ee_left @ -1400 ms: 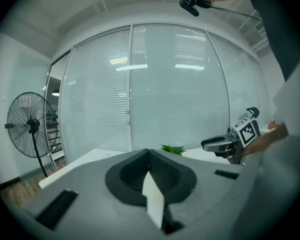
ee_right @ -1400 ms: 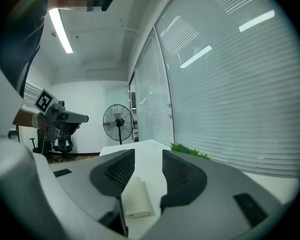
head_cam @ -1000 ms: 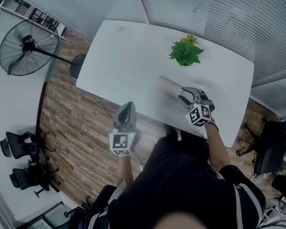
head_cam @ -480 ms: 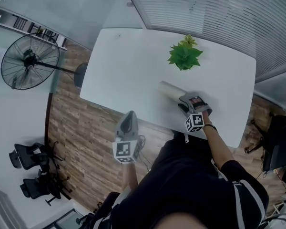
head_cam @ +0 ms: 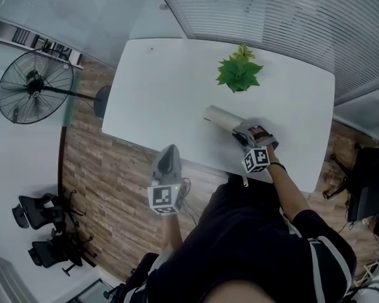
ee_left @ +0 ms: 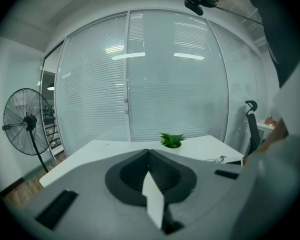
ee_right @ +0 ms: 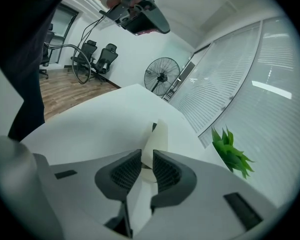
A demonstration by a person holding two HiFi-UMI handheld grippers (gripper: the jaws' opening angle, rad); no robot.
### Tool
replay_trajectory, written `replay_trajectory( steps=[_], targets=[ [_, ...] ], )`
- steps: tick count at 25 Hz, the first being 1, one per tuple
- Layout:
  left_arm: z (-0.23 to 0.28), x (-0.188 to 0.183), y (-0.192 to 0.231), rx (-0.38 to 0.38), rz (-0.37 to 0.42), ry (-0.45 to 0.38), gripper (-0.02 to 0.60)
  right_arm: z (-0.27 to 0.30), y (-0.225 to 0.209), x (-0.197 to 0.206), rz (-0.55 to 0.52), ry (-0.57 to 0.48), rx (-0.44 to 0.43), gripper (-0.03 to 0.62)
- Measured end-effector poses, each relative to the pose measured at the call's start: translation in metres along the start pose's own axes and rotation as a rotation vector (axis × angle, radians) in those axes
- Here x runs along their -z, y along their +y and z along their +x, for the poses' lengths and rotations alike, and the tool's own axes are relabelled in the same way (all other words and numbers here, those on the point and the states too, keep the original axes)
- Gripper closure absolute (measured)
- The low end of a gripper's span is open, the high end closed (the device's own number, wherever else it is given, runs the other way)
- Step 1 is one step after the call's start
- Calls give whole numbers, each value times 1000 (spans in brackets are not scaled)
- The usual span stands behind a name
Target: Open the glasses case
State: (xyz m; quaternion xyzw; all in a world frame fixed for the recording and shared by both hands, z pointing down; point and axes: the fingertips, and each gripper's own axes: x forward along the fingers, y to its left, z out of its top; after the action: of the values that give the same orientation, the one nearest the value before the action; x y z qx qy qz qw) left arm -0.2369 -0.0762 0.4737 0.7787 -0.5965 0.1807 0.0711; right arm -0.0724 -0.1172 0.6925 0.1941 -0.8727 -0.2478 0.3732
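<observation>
A white glasses case (head_cam: 220, 117) lies closed on the white table (head_cam: 164, 81), near the front right edge. My right gripper (head_cam: 241, 132) sits at the case's near end, pointing down at it. In the right gripper view its jaws are closing on the case (ee_right: 159, 136), and the pads of the right gripper (ee_right: 147, 156) stand narrow against its near end. My left gripper (head_cam: 169, 150) hangs off the table's front edge over the wooden floor, away from the case. The jaws of the left gripper (ee_left: 149, 151) meet at their tips with nothing held.
A small green potted plant (head_cam: 239, 73) stands on the table behind the case. A standing fan (head_cam: 33, 86) and office chairs (head_cam: 41, 229) are on the floor to the left. Slatted glass walls run behind the table.
My right gripper has sunk onto the case's near end, and its wide jaws have narrowed around it. The left gripper has stayed put off the table.
</observation>
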Motion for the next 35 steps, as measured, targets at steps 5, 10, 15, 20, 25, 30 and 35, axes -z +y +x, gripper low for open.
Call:
replay_trajectory(
  steps=[5, 10, 15, 20, 25, 30, 35],
  targets=[
    [3, 1, -4, 11, -10, 15, 581, -9, -25, -1, 90, -21, 64, 551],
    [6, -1, -7, 20, 7, 17, 581, -10, -62, 11, 305, -86, 102, 556],
    [5, -6, -9, 20, 34, 28, 583, -10, -90, 39, 475, -129, 108, 557],
    [7, -6, -13, 23, 56, 50, 581, 0, -110, 66, 566, -136, 135, 557],
    [8, -8, -22, 33, 61, 53, 583, 2, -111, 71, 589, -137, 131, 557],
    [13, -8, -24, 39, 55, 38, 581, -11, -118, 60, 592, -160, 159, 557],
    [18, -15, -21, 38, 40, -8, 581, -80, -178, 1, 622, -319, 311, 560]
  ],
)
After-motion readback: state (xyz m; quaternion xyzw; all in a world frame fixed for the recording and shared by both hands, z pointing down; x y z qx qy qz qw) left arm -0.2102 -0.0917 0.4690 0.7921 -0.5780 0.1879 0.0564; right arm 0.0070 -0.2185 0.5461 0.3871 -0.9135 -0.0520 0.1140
